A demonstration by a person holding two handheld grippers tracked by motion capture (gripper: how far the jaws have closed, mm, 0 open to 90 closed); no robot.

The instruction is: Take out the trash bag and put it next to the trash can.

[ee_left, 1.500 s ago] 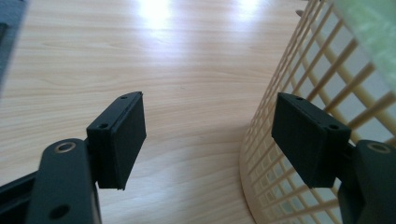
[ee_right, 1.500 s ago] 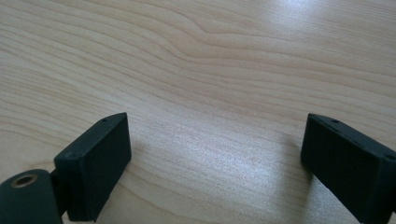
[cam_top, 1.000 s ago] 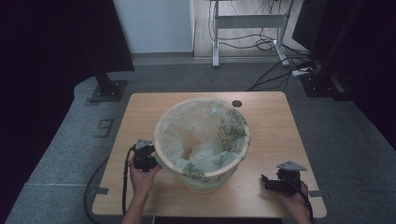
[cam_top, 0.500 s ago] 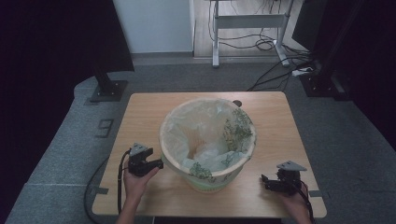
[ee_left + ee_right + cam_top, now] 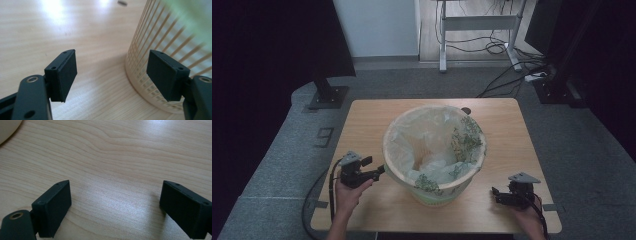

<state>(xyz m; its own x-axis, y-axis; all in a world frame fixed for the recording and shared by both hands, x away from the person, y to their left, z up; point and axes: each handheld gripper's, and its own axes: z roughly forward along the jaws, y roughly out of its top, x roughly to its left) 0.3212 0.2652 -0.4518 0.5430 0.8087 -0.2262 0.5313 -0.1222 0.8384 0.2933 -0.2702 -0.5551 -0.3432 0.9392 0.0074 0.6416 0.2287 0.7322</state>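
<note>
High view, left gripper (image 5: 379,171) beside basket (image 5: 434,192) rim

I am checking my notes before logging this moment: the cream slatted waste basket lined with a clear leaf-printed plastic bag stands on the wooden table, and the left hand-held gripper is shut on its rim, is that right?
Not quite. The left hand-held gripper is open, beside the cream slatted waste basket, gripping nothing, as the left gripper view shows. The basket does stand on the wooden table.

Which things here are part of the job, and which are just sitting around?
Part of the job: slatted waste basket, its plastic liner bag, left gripper, right gripper.
Just sitting around: small dark thing on the table, floor cables.
</note>
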